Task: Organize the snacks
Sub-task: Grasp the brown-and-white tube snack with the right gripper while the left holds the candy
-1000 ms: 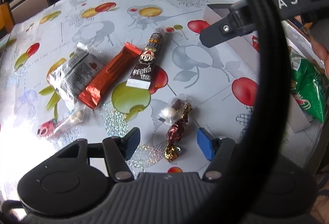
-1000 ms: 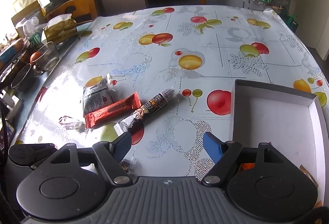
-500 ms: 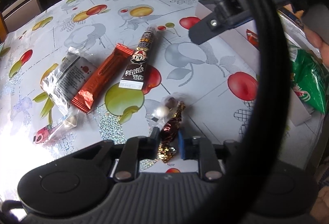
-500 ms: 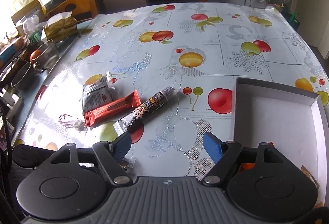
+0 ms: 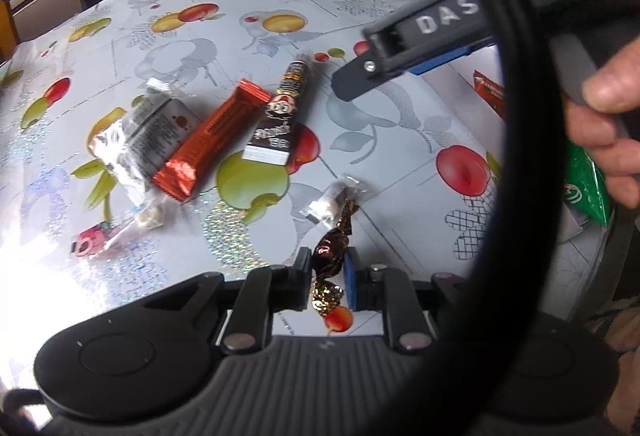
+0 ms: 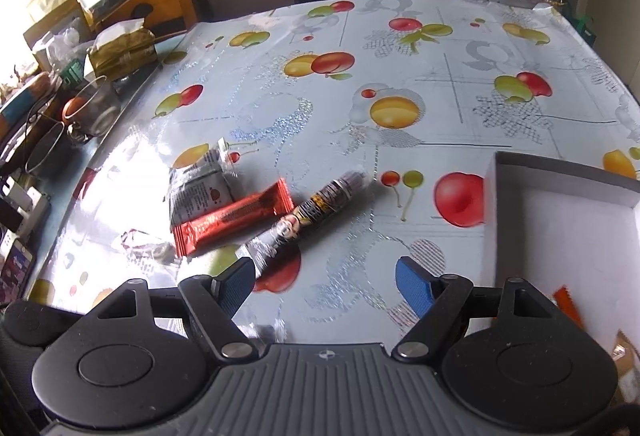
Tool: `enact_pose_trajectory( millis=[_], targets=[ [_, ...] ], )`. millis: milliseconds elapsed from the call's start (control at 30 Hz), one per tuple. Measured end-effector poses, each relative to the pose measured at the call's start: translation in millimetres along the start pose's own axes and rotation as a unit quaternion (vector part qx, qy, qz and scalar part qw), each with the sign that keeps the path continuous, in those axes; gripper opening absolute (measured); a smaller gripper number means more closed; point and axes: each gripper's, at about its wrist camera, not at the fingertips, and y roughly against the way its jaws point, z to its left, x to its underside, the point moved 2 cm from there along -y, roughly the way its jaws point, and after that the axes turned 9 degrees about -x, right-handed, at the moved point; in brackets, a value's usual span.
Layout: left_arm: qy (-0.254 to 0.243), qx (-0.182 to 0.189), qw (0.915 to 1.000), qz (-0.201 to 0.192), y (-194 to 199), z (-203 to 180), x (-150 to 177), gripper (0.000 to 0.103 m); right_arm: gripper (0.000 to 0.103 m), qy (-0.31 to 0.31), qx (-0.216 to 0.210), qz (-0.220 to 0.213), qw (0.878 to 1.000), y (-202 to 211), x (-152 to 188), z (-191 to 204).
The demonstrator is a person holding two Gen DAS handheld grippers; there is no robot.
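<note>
Since a second ago the left tongs [image 5: 327, 276] have closed from wide apart onto the dark red twist-wrapped candy [image 5: 329, 255], which now sits pinched between the pads just above the worktop [image 5: 400, 140], its gold tail hanging below. Gripping its round middle probably keeps it from slipping on the way to the white box [image 6: 560, 220]. The right tongs [image 6: 325, 286] hover wide open and empty beside that box, near the brown tube snack [image 6: 308, 216].

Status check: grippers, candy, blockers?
Left gripper shut on brown foil candy. Right gripper open, empty. White box unobstructed.
</note>
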Motion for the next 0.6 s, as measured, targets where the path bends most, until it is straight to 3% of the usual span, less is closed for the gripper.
enact_pose_trajectory(
  millis=[300,600],
  targets=[
    [0.018,-0.013,0.9997,-0.002,10,21,5,0.013,0.074,-0.061,0.002,-0.035,0.998,-29,-24,-4],
    [0.029,-0.016,0.9995,0.001,13,39,11,0.013,0.072,-0.135,0.052,-0.038,0.989,-64,-34,-18]
  ],
)
